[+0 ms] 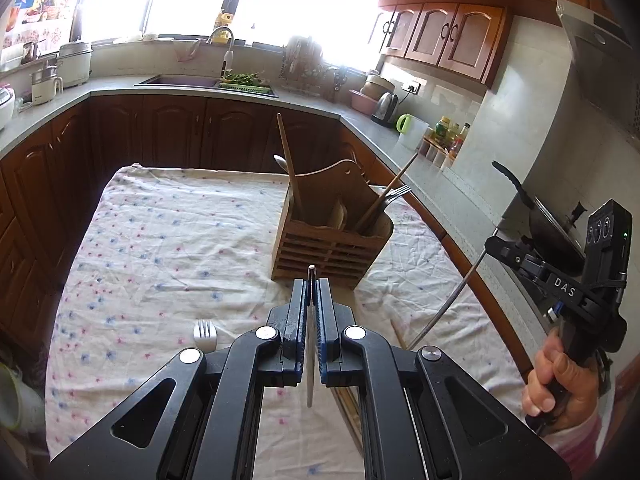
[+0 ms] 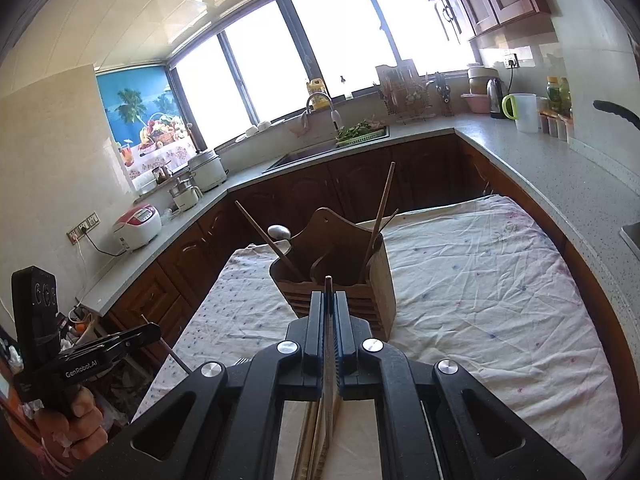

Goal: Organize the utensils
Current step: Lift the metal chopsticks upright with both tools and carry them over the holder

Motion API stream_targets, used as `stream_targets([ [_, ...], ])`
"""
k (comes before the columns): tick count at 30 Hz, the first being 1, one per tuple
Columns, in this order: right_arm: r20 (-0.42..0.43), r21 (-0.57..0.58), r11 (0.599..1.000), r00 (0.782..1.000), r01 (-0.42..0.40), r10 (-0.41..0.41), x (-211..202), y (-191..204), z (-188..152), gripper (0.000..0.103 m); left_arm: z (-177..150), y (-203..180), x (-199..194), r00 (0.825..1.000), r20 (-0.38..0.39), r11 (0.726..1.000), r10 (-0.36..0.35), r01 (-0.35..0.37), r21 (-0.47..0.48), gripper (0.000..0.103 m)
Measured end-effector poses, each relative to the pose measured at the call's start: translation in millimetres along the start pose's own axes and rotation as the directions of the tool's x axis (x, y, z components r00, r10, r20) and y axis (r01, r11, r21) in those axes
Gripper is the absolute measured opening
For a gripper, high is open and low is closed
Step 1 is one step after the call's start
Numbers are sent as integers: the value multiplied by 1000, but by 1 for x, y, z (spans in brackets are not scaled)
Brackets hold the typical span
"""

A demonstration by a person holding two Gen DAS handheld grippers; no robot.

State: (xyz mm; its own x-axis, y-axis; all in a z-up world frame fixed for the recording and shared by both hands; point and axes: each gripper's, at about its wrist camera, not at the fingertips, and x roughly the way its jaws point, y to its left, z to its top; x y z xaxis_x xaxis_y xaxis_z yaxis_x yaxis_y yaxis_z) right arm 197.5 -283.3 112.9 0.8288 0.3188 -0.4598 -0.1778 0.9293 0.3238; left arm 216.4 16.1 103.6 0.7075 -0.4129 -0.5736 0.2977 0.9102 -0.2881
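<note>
The slatted wooden utensil caddy (image 1: 334, 236) on the floral tablecloth (image 1: 160, 248) already holds several utensils, while the left gripper (image 1: 311, 296) clamps a thin metal utensil handle (image 1: 310, 344), the right gripper (image 2: 329, 308) clamps a slender metal-and-wood handle (image 2: 329, 344), and a silver fork (image 1: 205, 334) lies unsorted.

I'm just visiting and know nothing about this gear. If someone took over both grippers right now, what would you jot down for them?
Left gripper: shut on a thin metal utensil, aimed at the wooden caddy.
Right gripper: shut on a wooden chopstick, also facing the caddy.
Done: the caddy on the floral cloth already holds chopsticks, a spoon and a fork.
Left: drop both held pieces in, then collect the fork on the cloth and the chopsticks below the right gripper.
</note>
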Motion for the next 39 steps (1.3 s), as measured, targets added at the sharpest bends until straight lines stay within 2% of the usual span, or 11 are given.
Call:
stream_targets([
  [8,40,14,1000,999,8,-8,1,-5,16,4,21,0,2,999,38,1000,-2,2,-6,4],
  [13,94,23,1000,996,8,-11,2,-6,38,4,49,-5,-1,995,100,1000,-4,3,3,4],
  [21,220,17,1000,975,21,-24,8,-3,90,4,109,-13,-3,970,242,1000,0,-5,20,4],
  [27,277,11,998,959,55,-56,27,-5,117,4,138,-9,16,953,301,1000,20,-24,7,4],
  [31,272,15,997,959,79,-81,47,-10,116,4,142,1,41,953,299,999,44,-37,-31,4],
  [36,245,34,995,964,95,-100,72,-21,101,4,134,23,68,955,289,993,59,-28,-113,4],
  [39,222,47,994,969,99,-107,84,-28,91,4,127,28,81,957,281,991,74,-38,-130,4],
])
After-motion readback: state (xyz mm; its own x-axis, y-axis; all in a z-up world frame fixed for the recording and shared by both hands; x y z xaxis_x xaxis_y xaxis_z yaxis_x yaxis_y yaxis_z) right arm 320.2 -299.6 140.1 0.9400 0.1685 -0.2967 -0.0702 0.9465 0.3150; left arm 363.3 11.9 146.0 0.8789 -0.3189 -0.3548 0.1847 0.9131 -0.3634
